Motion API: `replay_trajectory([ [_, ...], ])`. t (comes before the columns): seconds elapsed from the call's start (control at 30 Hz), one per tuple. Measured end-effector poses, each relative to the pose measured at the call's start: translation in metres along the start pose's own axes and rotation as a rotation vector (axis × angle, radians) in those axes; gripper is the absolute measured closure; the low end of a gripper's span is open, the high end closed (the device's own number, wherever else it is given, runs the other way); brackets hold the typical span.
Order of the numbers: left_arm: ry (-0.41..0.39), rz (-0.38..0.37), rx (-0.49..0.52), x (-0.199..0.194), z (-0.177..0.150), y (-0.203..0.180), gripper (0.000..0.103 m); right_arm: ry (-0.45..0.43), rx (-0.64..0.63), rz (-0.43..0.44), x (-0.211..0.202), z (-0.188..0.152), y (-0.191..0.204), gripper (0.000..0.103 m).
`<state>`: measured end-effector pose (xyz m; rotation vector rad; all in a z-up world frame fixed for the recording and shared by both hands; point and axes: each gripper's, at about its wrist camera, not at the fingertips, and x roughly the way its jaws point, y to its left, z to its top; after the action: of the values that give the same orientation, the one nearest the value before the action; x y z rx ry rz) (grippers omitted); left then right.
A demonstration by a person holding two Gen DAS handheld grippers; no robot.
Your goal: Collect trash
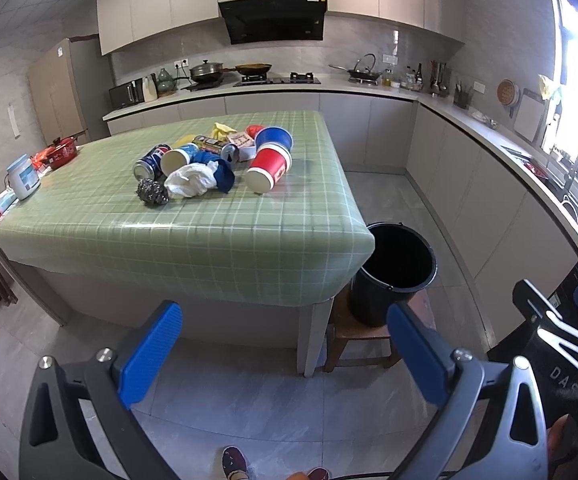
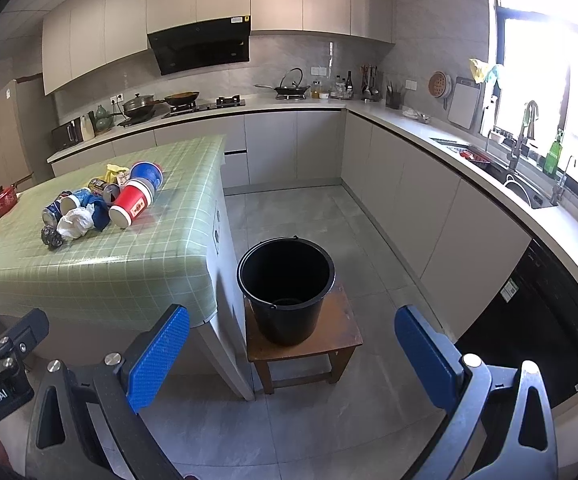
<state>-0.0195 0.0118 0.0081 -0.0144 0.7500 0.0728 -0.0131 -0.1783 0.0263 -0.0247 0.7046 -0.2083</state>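
Note:
A heap of trash lies on the green checked table (image 1: 193,236): a red paper cup (image 1: 269,168) on its side, a blue cup (image 1: 275,138), a Pepsi can (image 1: 151,161), crumpled white paper (image 1: 193,179), a steel scourer (image 1: 152,192) and several more cans and wrappers. A black bucket (image 2: 287,280) stands empty on a low wooden stool (image 2: 341,332) beside the table's corner. My left gripper (image 1: 285,344) is open, well short of the table. My right gripper (image 2: 293,352) is open too, low in front of the stool. The red paper cup (image 2: 133,204) also shows in the right wrist view.
Grey cabinets and a worktop (image 2: 429,128) wrap the back and right walls, with a hob, pans and a sink (image 2: 521,192). A white jar (image 1: 23,178) and a red pot (image 1: 63,152) sit at the table's left end. Grey tiled floor (image 2: 321,208) lies between table and cabinets.

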Motion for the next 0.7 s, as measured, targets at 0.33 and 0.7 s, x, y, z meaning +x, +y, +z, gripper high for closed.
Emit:
replay_trajectory([
  [0.33, 0.052, -0.043, 0.018, 0.004, -0.008, -0.009, 0.0, 0.005, -0.014, -0.032, 0.0, -0.002, 0.001, 0.0],
  [0.7, 0.057, -0.052, 0.032, 0.005, -0.011, -0.016, 0.0, 0.024, -0.019, -0.046, 0.003, -0.006, -0.002, 0.0],
])
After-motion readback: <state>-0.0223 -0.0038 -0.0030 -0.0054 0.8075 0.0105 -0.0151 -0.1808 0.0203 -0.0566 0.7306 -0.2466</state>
